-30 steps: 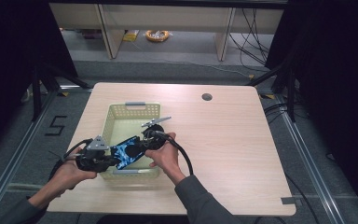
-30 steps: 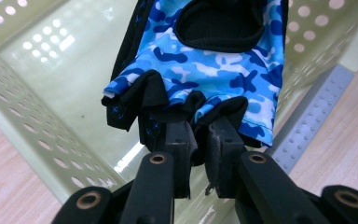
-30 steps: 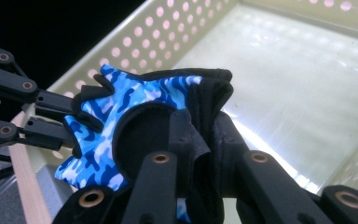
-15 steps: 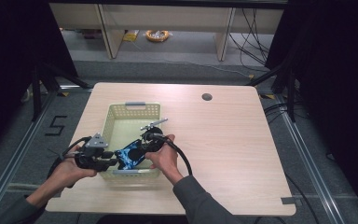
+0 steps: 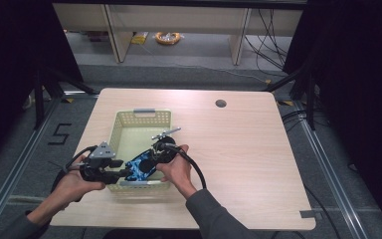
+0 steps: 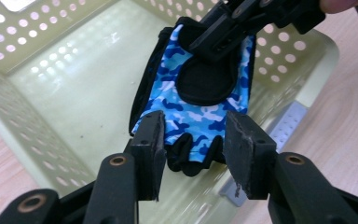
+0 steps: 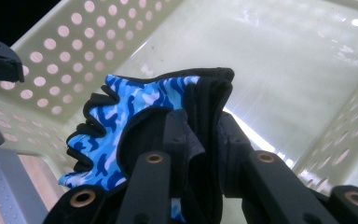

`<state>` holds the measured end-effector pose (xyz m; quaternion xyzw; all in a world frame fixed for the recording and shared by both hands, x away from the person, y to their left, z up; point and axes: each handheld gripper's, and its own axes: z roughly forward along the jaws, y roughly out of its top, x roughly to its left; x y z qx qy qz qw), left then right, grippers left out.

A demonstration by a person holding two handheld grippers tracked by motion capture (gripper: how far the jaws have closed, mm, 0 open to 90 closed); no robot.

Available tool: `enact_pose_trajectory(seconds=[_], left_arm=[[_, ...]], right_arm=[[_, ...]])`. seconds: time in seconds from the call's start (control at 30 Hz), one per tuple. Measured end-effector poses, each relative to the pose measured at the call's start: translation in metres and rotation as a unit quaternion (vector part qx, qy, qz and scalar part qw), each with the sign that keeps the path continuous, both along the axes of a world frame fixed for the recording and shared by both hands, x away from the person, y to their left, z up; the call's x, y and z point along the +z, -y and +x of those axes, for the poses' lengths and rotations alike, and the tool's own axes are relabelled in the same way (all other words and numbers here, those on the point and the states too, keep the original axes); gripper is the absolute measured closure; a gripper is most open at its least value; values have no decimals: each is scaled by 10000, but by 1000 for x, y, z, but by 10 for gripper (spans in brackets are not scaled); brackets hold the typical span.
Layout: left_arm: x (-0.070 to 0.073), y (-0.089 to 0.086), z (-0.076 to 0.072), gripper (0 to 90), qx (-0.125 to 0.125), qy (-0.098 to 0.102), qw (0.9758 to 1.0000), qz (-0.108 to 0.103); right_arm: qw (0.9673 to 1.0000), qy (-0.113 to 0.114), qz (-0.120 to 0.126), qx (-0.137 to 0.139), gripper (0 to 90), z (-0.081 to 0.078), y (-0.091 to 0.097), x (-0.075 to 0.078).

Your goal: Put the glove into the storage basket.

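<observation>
While the glove (image 5: 140, 167) is held above the near end of the basket (image 5: 142, 118), it is gripped at its cuff end by the right gripper (image 5: 151, 160), whose jaws are clenched on folded black fabric, as seen in the right gripper view (image 7: 200, 135). The glove (image 7: 135, 112) is a fingerless type in blue camouflage print with black trim and a black palm pad. It is suspended clear of the basket floor, with its short finger openings directed toward the left gripper (image 5: 124, 174).

In the left gripper view, the left gripper (image 6: 193, 144) is seen with its jaws spread apart, one on each side of the finger end of the glove (image 6: 200, 100). The pads are not closed on the fabric; a gap is visible on each side. The right gripper (image 6: 223, 35) is seen at the top of that view, clamped on the far end of the glove.

The basket (image 6: 51, 107) is a pale yellow-green plastic type with perforated walls and a grey handle plate at each short end. It is placed on the left half of the worktop (image 5: 258, 149), with its near short end close to the near edge. The left hand (image 5: 74, 181) is positioned at the near-left corner of the worktop, just outside the basket. The right hand (image 5: 176, 169) is positioned at the near-right corner of the basket. A dark round grommet hole (image 5: 221, 103) is located near the far edge of the worktop, right of centre.
</observation>
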<state>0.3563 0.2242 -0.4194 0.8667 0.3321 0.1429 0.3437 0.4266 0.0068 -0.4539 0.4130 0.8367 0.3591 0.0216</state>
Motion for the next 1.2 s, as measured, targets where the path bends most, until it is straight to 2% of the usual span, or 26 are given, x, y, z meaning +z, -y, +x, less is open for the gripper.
enact_pose_trajectory(seconds=[0.13,0.17,0.2,0.27,0.37,0.4,0.43,0.47,0.57,0.63,0.67,0.77,0.83,0.87,0.9,0.93,1.0,1.03,1.07,1.1,1.17,1.2], left_arm=[[1,3,-1,567,-74,52,10000,16],[1,3,-1,561,-35,47,10000,15],[0,4,-1,551,6,24,10000,-25],[0,5,-3,540,-62,0,10000,-71],[-1,6,-7,513,-82,-36,9999,-103],[-2,8,-10,504,-47,-121,9998,-166],[-1,8,-11,498,-138,-107,9998,-131],[-1,8,-12,492,-144,-113,9997,-147],[0,10,-15,464,-181,-117,9996,-179],[1,13,-18,456,-151,-177,9995,-233],[1,13,-19,454,-161,-157,9995,-222],[1,15,-21,446,-181,-173,9995,-202],[1,17,-22,442,-240,-152,9994,-201],[1,18,-22,440,-175,-159,9995,-209],[2,18,-22,436,-249,-176,9994,-169],[2,18,-22,435,-220,-185,9994,-206],[2,19,-22,432,-207,-179,9994,-223],[3,19,-22,432,-202,-177,9994,-230],[4,19,-23,431,-192,-187,9994,-241],[4,19,-22,428,-182,-138,9995,-225],[4,19,-23,421,-220,-176,9993,-251],[4,20,-24,416,-153,-200,9993,-289]], right_arm=[[10000,3,-42,-19,751,1,0,-1],[9999,-67,-59,-65,749,0,0,0],[10000,25,-51,6,742,2,0,-1],[9999,1,-110,-20,725,4,0,-3],[9997,-130,-176,-93,725,5,-1,-3],[9997,-137,-184,-61,725,5,-1,-3],[9997,-162,-201,-60,724,5,-1,-3],[9998,-66,-198,-4,724,6,-1,-3],[9997,-73,-223,17,712,5,-1,-3],[9991,-230,-353,-50,695,3,-2,0],[9993,-59,-376,61,685,4,-1,-2],[9991,-14,-410,105,663,4,0,-1],[9986,-180,-490,-1,659,1,-1,2],[9987,-111,-493,77,656,1,-1,1],[9986,15,-486,190,648,0,0,1],[9985,-132,-531,69,641,-3,-1,4],[9983,74,-535,207,617,-1,1,5],[9985,61,-513,172,608,-2,1,5],[9987,-75,-500,75,596,-3,1,8],[9987,175,-436,179,580,-2,2,8],[9990,212,-332,209,567,-3,3,12],[9991,205,-318,201,563,-4,3,14]])
